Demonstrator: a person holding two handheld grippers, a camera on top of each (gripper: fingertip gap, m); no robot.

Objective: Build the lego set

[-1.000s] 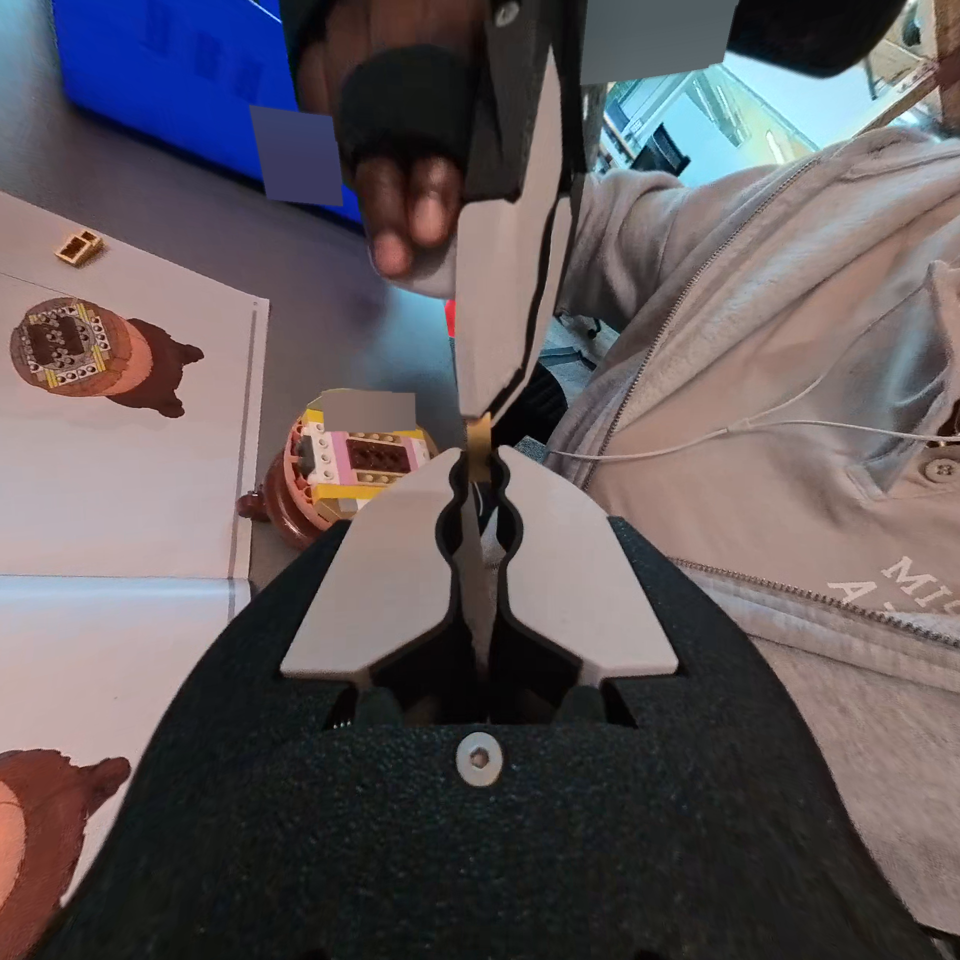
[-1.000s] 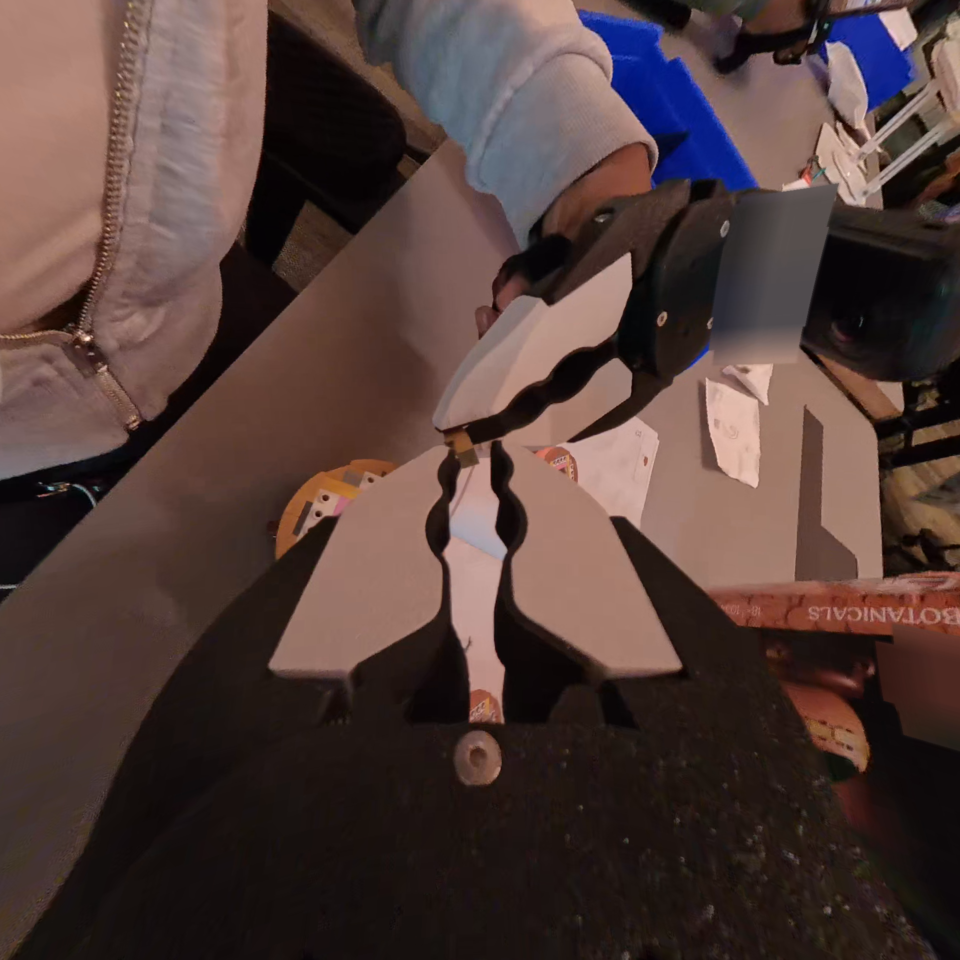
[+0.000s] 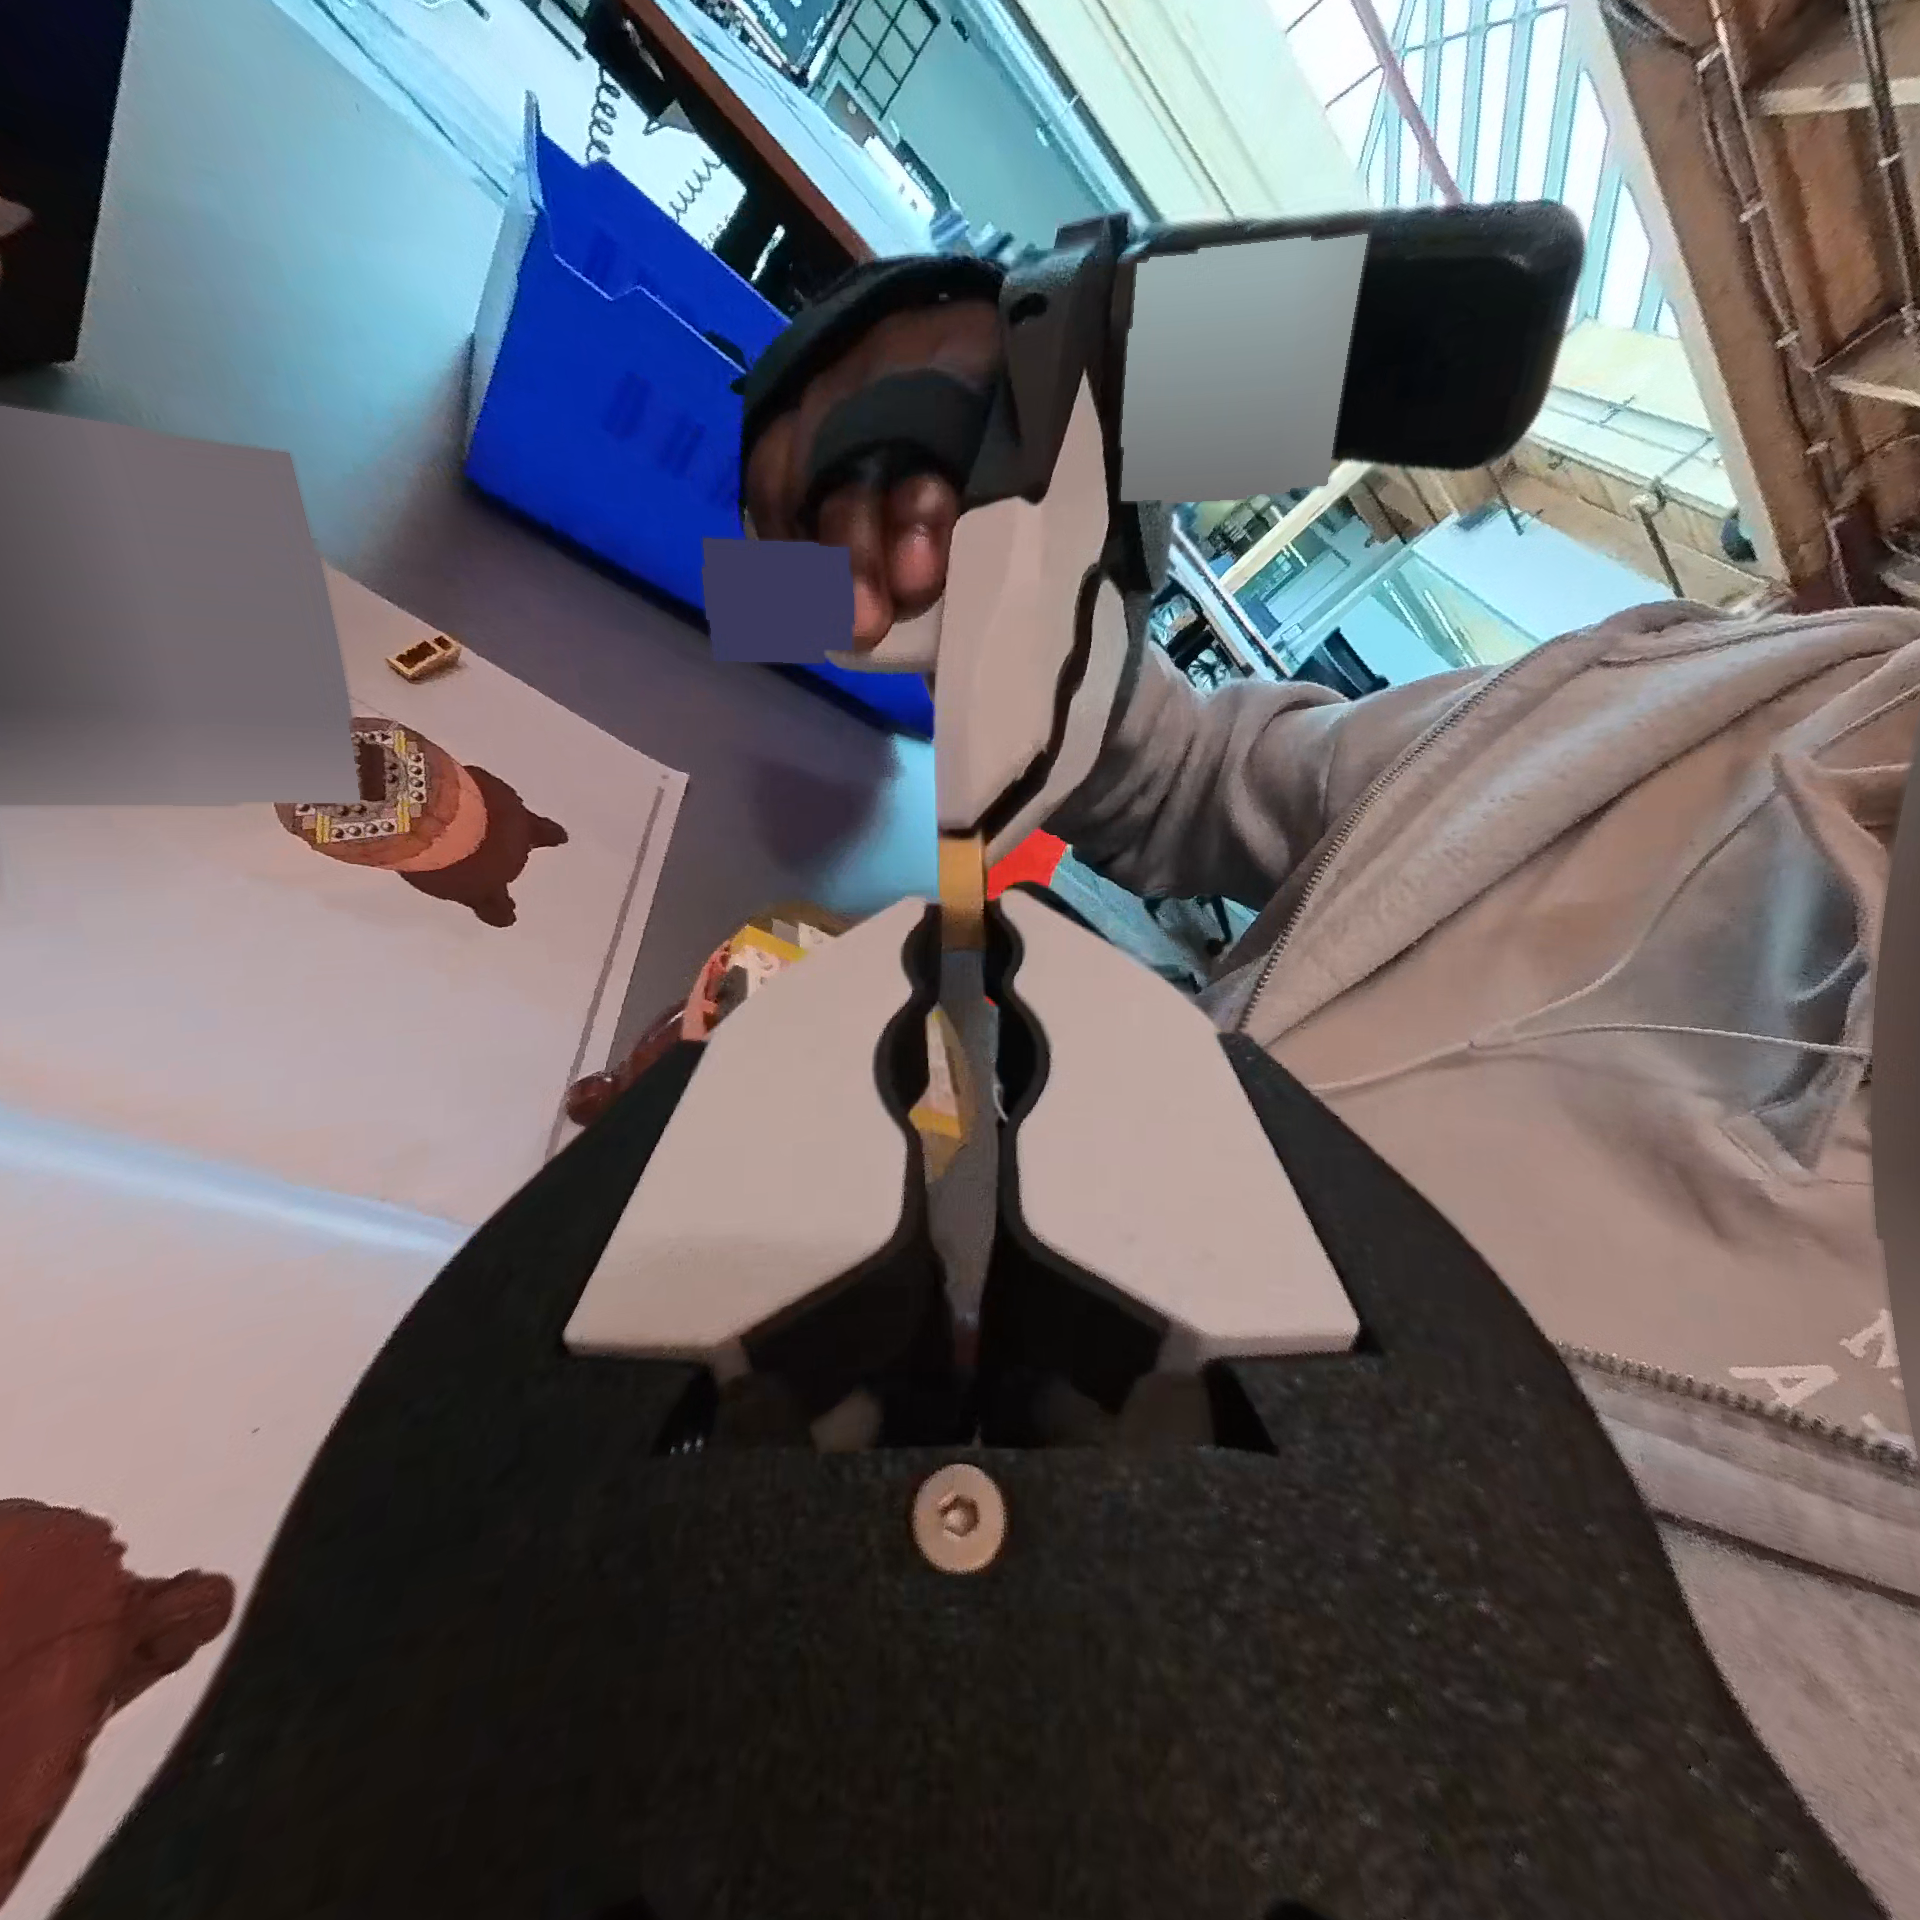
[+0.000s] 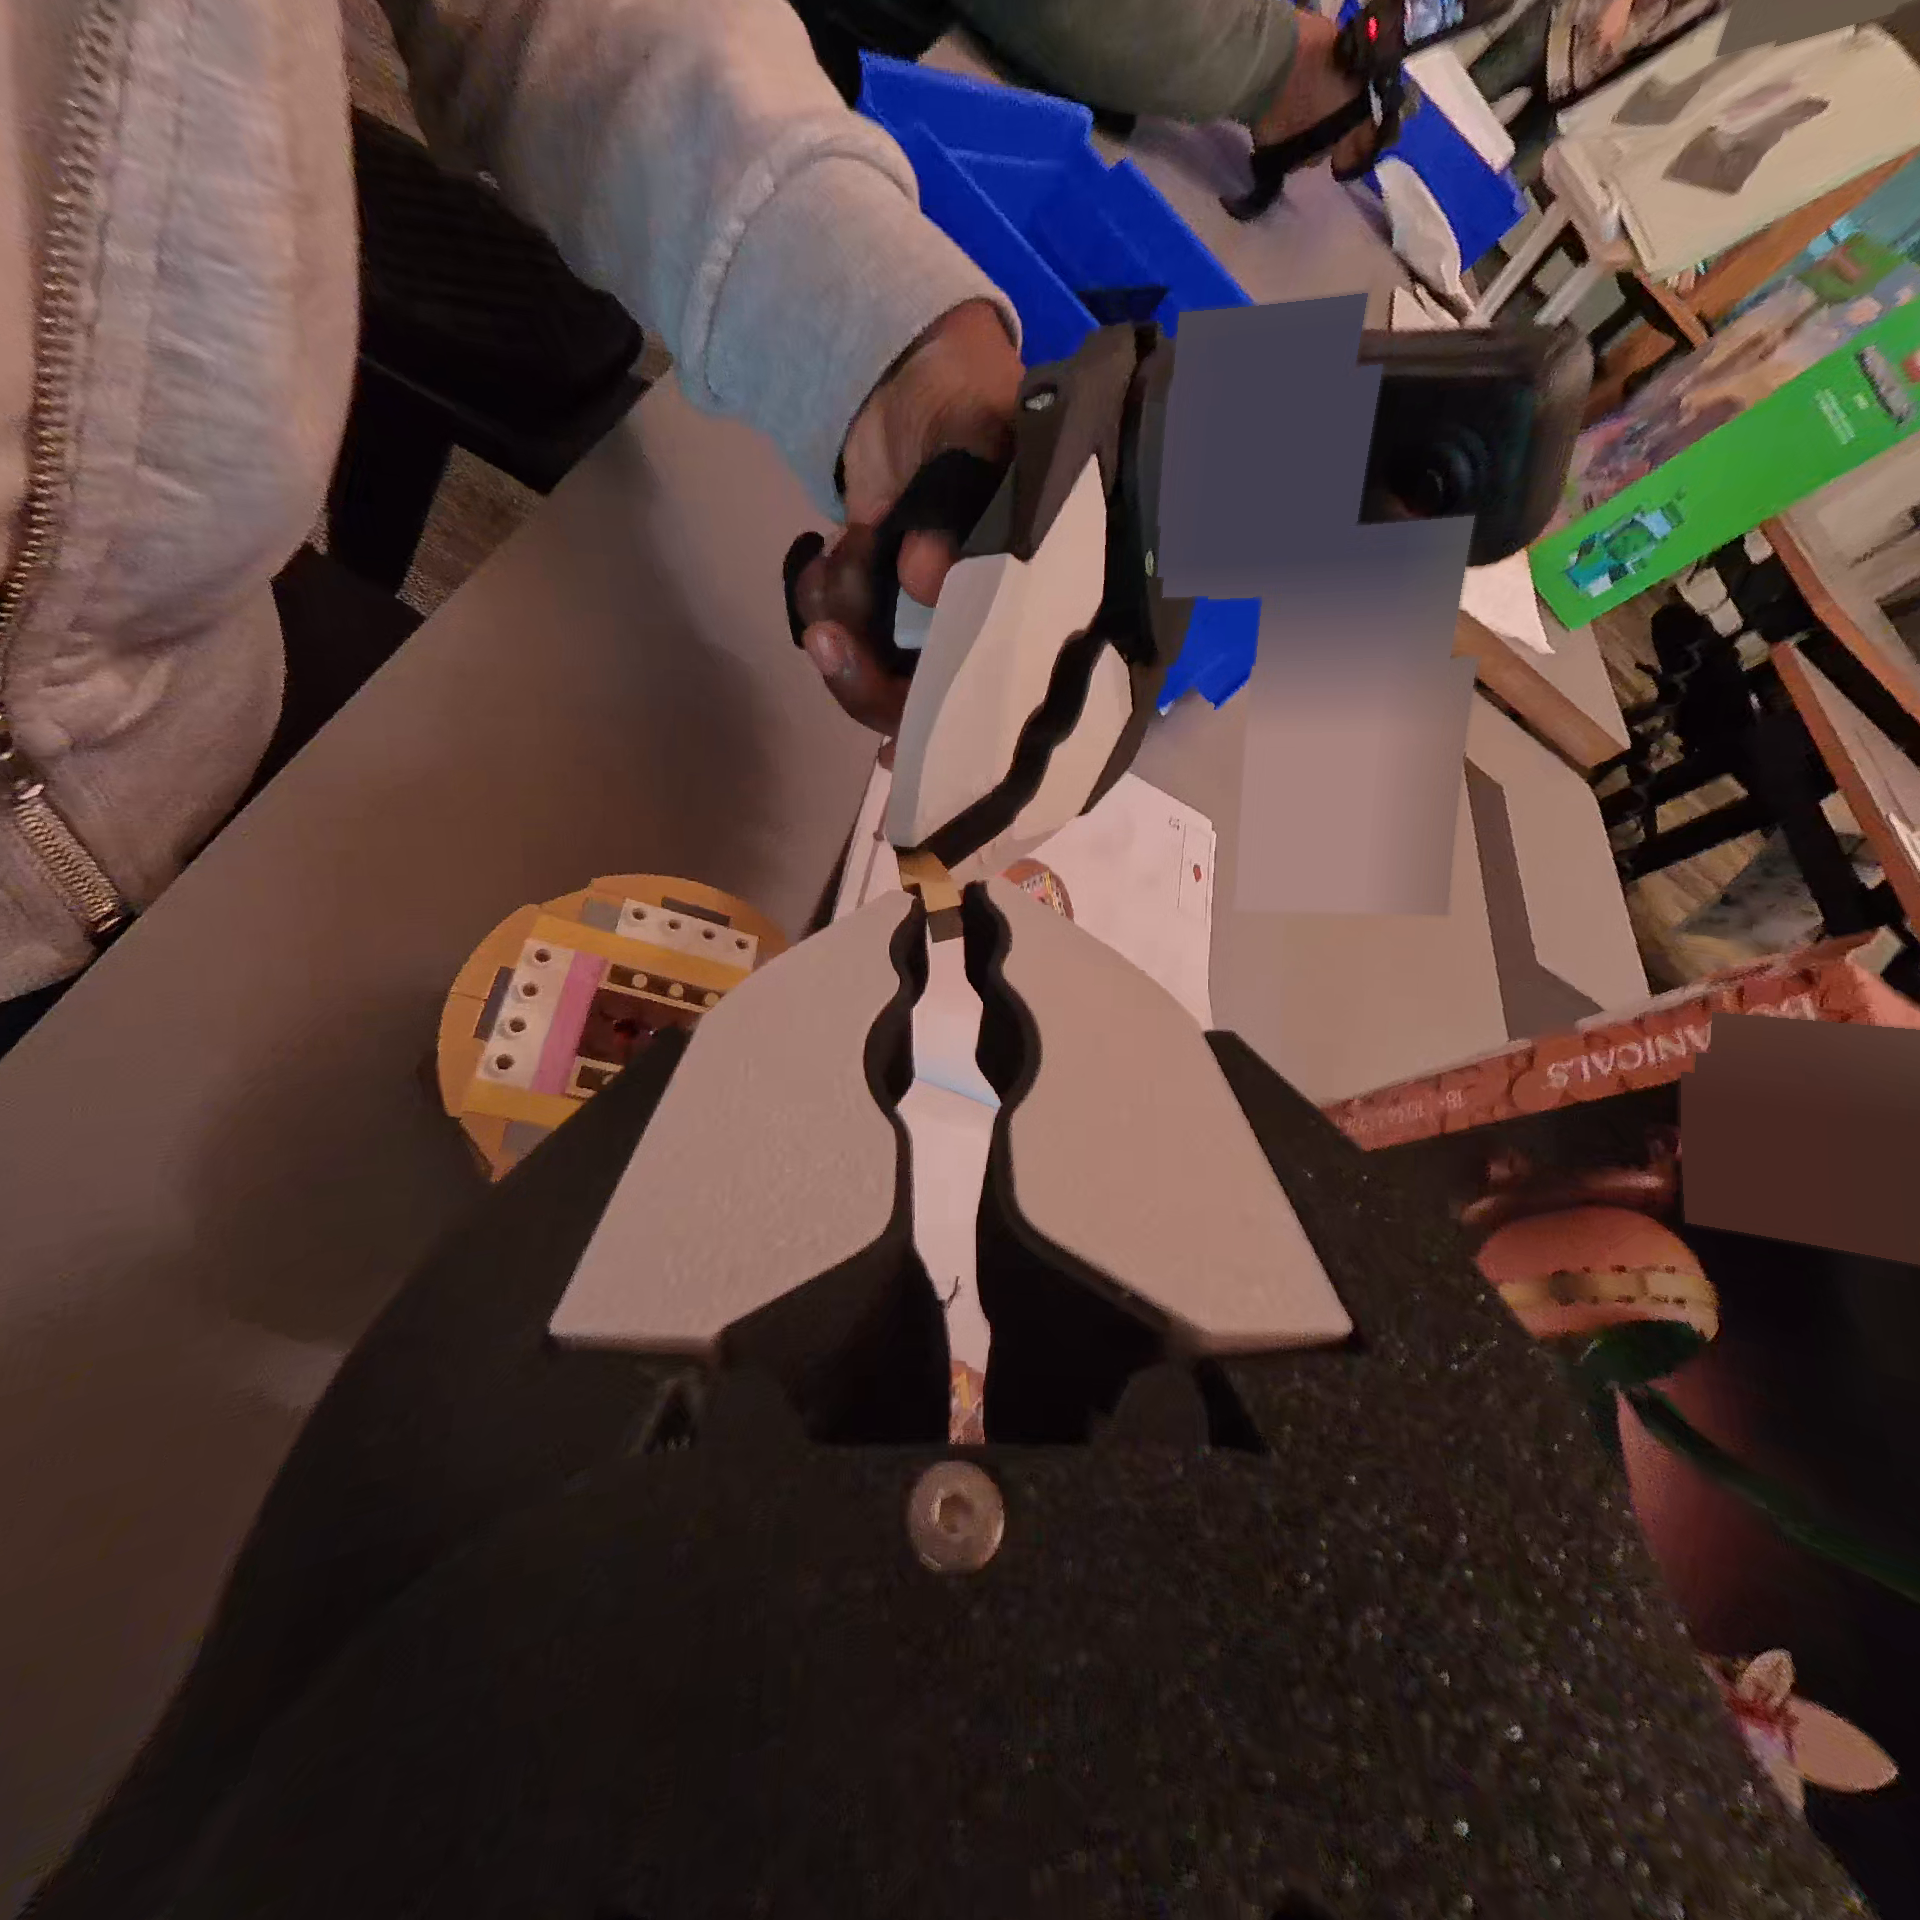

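A small tan Lego piece (image 3: 961, 883) hangs in the air between the two grippers, which meet tip to tip. My left gripper (image 3: 963, 909) is shut on its lower end. My right gripper (image 3: 977, 826) comes down from above, shut on its upper end. In the right wrist view the piece (image 4: 928, 875) sits between my right gripper (image 4: 943, 902) and the left gripper (image 4: 920, 847). The round tan model (image 4: 582, 997) with pink, white and yellow bricks stands on the grey table below and is partly hidden in the left wrist view (image 3: 748, 961).
An open instruction booklet (image 3: 312, 987) lies left of the model, with a loose tan brick (image 3: 424, 657) on it. A blue bin (image 3: 623, 395) stands behind. A brown set box (image 4: 1558, 1081) lies to the right. The person's grey hoodie (image 3: 1507, 935) is close by. Both grippers' tips are close together, under 4 cm apart. The loose tan brick (image 3: 424, 657) lies around 20 cm away from my right fingertips.
My right gripper's jaws have narrowed onto the tan piece that the left gripper held. Both grippers have tilted, so more of the room shows behind them.
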